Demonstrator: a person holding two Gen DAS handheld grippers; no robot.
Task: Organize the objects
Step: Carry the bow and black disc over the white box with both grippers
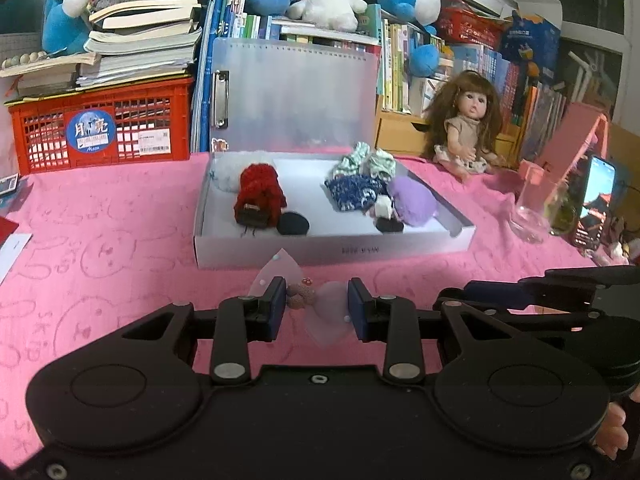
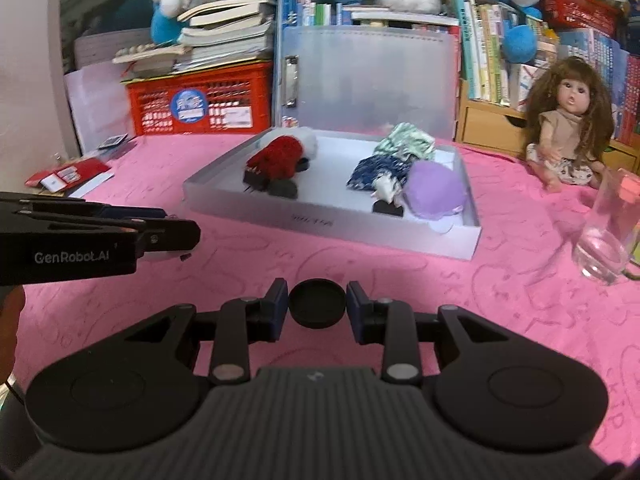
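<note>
Both grippers were nearly shut: the left gripper (image 1: 317,307) pinched a soft, floppy pink bow clip (image 1: 320,308) at its knot, the right gripper (image 2: 317,307) squeezed a hard, light black disc (image 2: 317,307) by its rim

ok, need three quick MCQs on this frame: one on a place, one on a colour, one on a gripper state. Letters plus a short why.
1. Where does the doll sit?
A. inside the white box
B. on the pink cloth, right of the white box
C. on the red crate

2. What colour is the disc held by the right gripper?
A. black
B. purple
C. red

3. What is the left gripper doing?
A. standing open over nothing
B. gripping the drinking glass
C. closed on a sheer pink bow hair clip

Answers:
1 B: she sits on the pink cloth beside the white box.
2 A: the round disc is black.
3 C: the bow hair clip sits pinched between its pads.
</note>
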